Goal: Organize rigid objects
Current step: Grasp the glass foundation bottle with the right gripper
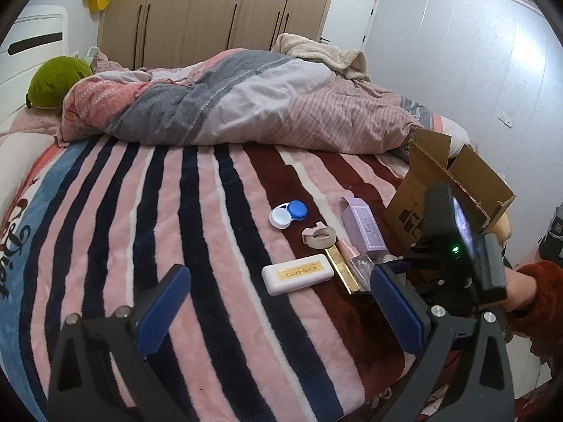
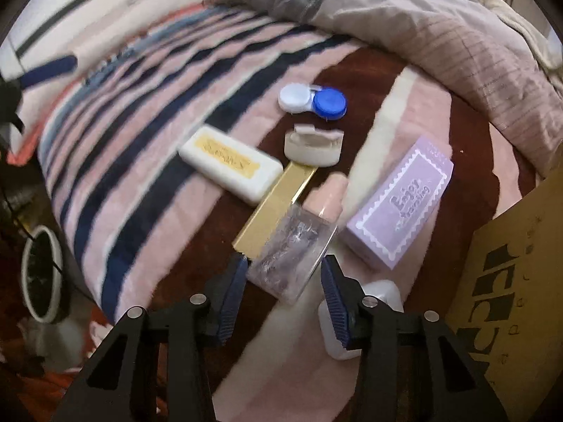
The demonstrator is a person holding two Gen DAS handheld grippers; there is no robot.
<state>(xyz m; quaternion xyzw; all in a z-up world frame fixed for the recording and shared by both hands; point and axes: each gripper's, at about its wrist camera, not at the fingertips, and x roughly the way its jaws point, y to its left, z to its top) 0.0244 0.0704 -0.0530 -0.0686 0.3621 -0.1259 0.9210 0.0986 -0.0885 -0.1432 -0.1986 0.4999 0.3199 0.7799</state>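
Several small items lie on the striped blanket. A clear perfume bottle (image 2: 299, 242) with a pink cap rests beside a gold box (image 2: 274, 207). My right gripper (image 2: 285, 263) points steeply down, and its blue pads meet both sides of the bottle's near end. Around it lie a purple box (image 2: 401, 207), a white case (image 2: 230, 165) with a yellow label, a beige ring-shaped holder (image 2: 313, 147) and a blue-and-white lens case (image 2: 311, 100). My left gripper (image 1: 278, 272) hovers wide open above the blanket, near the white case (image 1: 297, 273), holding nothing.
An open cardboard box (image 1: 457, 183) stands at the bed's right edge. A small white bottle (image 2: 383, 292) lies under my right finger. A rumpled duvet (image 1: 228, 105) fills the far bed. A hand in a red sleeve (image 1: 535, 292) holds the right gripper. A round bin (image 2: 42, 274) stands on the floor.
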